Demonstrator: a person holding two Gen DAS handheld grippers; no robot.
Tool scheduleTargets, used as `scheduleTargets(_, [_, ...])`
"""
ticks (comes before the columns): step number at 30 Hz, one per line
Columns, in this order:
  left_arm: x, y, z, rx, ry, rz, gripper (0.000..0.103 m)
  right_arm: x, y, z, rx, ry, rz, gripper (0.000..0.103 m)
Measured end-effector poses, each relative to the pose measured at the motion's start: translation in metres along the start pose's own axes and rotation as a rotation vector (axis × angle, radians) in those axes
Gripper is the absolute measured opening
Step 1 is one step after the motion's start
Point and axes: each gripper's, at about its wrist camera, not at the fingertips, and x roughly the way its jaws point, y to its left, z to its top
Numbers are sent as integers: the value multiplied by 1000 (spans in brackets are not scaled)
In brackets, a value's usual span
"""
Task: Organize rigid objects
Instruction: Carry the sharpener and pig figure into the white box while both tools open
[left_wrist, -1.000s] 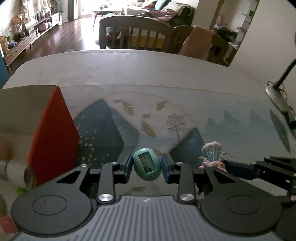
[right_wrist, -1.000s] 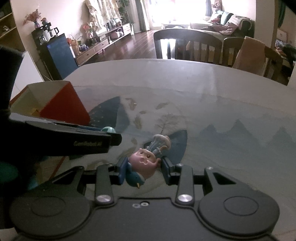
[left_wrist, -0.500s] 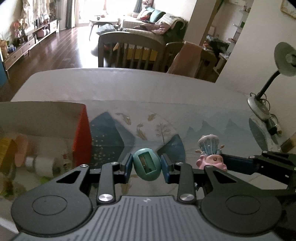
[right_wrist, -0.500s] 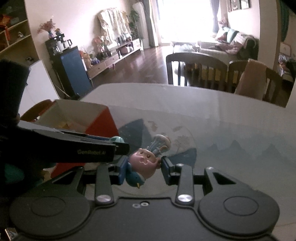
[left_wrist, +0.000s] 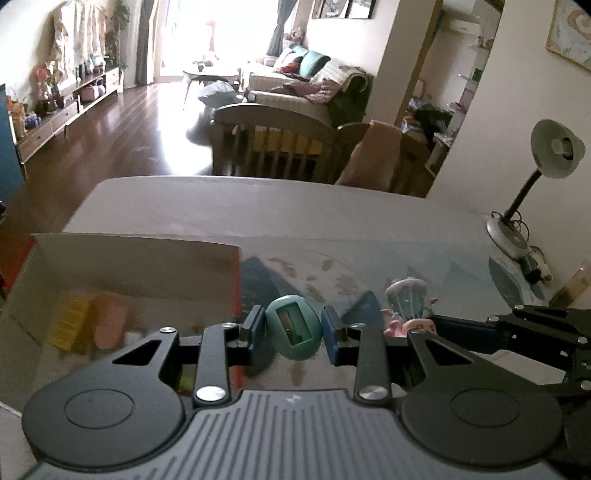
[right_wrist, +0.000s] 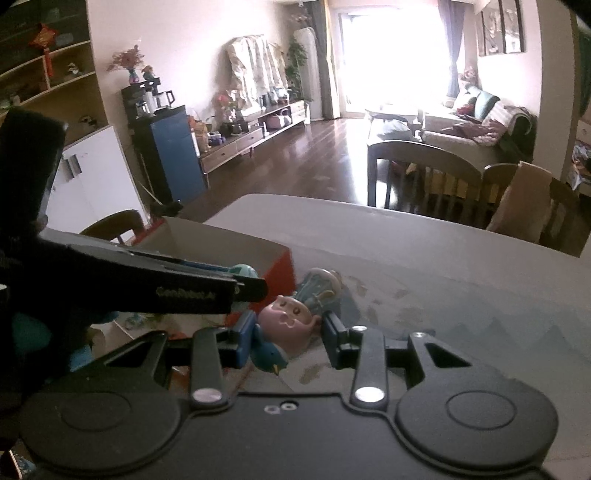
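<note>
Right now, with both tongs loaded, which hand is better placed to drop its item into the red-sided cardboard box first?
Left. Its tongs hold the teal egg-shaped pencil sharpener beside the red-sided cardboard box wall. The right tongs, gripping the pink figurine, sit farther out, behind the left one.

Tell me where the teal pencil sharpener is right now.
The teal pencil sharpener is clamped in the left gripper, above the table beside the red box.

Both wrist views face the table (left_wrist: 258, 206) (left slightly blurred).
</note>
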Motion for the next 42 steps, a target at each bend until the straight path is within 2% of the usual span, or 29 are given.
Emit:
scheduleTargets(13, [-34, 94, 4, -46, -13, 68, 33, 34, 56, 17, -25, 2, 23, 38])
scheduleTargets(20, [-35, 132, 6, -52, -1, 82, 33, 61, 79, 20, -22, 33, 14, 38])
scheduleTargets(30, [-9, 189, 12, -53, 57, 108, 33, 113, 97, 13, -54, 117, -13, 38])
scheduleTargets(42, [42, 226, 3, -25, 165, 168, 33, 162, 110, -5, -86, 246, -46, 38])
